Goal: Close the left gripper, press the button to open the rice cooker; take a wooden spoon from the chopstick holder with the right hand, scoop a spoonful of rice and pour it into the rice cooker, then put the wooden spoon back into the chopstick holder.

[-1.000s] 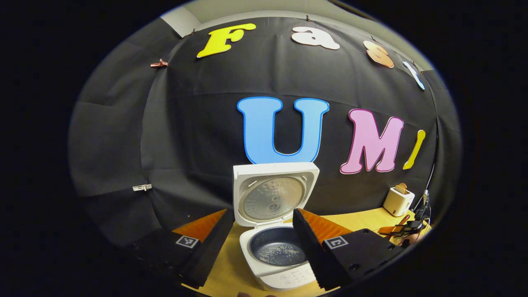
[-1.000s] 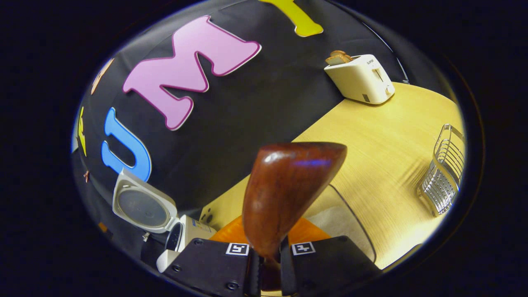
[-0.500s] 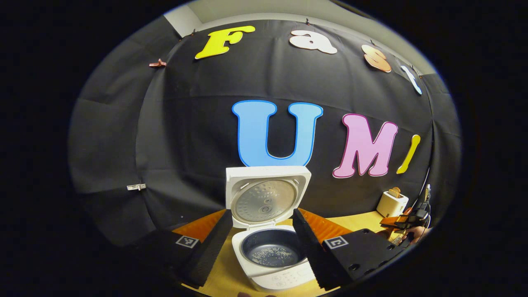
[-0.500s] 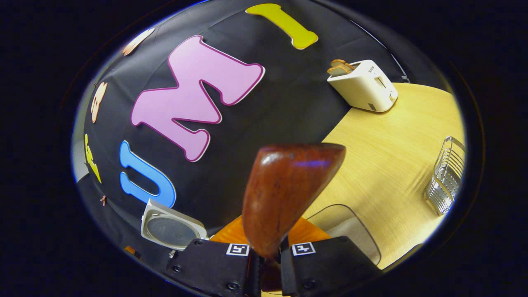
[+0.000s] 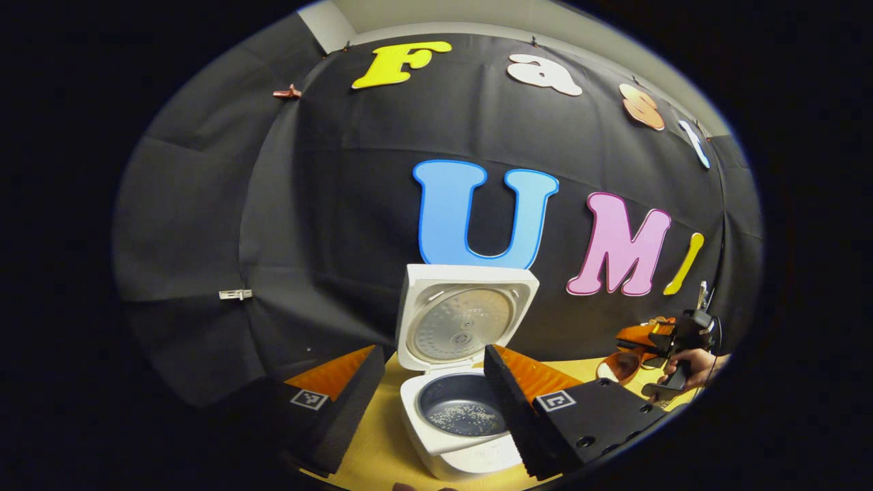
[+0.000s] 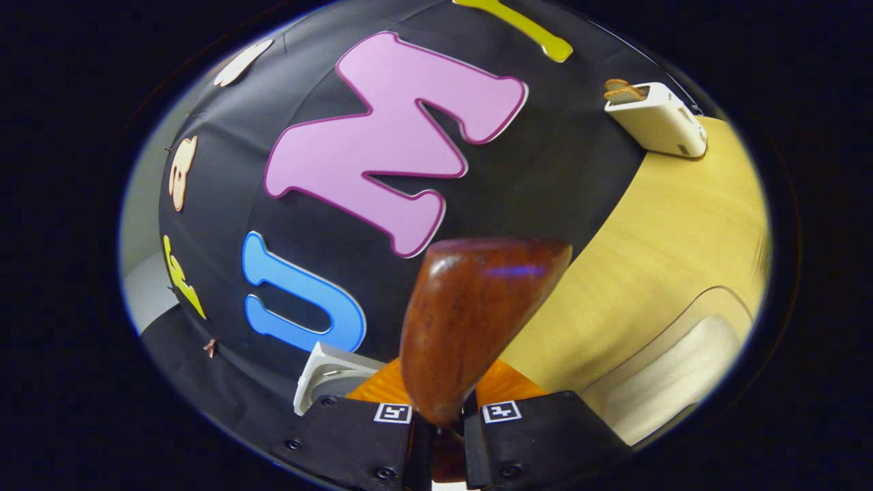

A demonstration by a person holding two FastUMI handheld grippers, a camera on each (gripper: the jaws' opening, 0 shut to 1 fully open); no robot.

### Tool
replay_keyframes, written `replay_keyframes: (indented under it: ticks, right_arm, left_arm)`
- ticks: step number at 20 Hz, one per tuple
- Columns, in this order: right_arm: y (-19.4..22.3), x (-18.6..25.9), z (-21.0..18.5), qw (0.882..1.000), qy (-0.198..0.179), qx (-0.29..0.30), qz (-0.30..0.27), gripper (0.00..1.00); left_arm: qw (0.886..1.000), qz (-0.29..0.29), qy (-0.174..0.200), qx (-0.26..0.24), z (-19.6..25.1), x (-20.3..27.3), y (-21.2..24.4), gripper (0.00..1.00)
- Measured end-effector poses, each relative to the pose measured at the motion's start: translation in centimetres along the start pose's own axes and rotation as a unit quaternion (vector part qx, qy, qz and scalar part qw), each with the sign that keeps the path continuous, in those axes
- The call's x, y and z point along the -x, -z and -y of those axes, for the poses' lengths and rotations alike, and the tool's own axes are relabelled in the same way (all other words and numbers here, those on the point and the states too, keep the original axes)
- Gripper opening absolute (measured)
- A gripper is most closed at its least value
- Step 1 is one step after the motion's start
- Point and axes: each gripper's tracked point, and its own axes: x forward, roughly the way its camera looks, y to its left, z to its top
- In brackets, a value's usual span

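Observation:
The white rice cooker (image 5: pixel 447 447) stands open on the table, its lid (image 5: pixel 464 317) upright, with a thin layer of rice (image 5: pixel 465 414) in the dark inner pot. My left gripper (image 5: pixel 431 353) hangs open in front of it, a finger on each side of the pot. The right gripper (image 6: pixel 440 417) is shut on the handle of a dark wooden spoon (image 6: pixel 477 314), whose bowl stands up before the camera. In the left gripper view that right gripper (image 5: pixel 672 341), held by a hand (image 5: pixel 696 365), carries the spoon (image 5: pixel 617 365) in the air to the cooker's right.
A clear container of rice (image 6: pixel 675 372) sits on the wooden table (image 6: pixel 655 225) at the lower right of the right gripper view. A white toaster (image 6: pixel 658 123) with bread stands at the back by the cloth wall. A corner of the cooker's lid (image 6: pixel 326 375) shows low left.
The right gripper has lifted and swung left toward the cooker with the spoon; the wire holder has left its view. The left gripper stayed open, shifting only slightly.

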Motion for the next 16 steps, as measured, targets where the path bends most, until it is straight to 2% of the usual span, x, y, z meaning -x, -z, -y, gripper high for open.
replay_keyframes:
  ticks: [3, 10, 12, 16]
  right_arm:
    - [3.1, -2.4, -3.3, 1.0, -0.016, 0.003, -0.014, 0.23]
    - [10.7, -6.5, -6.9, 0.994, -0.017, 0.091, -0.058, 0.22]
    - [12.2, -7.2, -7.4, 0.99, -0.014, 0.122, -0.065, 0.22]
    - [14.3, -8.2, -8.4, 0.975, -0.017, 0.208, -0.073, 0.22]
  left_arm:
    - [1.0, 0.001, -0.012, 0.002, -1.9, 0.3, 0.4, 0.94]
    - [1.0, -0.005, -0.023, 0.007, -4.1, 0.8, 1.3, 0.94]
    - [1.0, -0.008, -0.022, 0.012, -4.2, 0.7, 1.6, 0.94]
    - [0.999, -0.012, -0.025, 0.027, -4.9, 0.9, 2.2, 0.94]
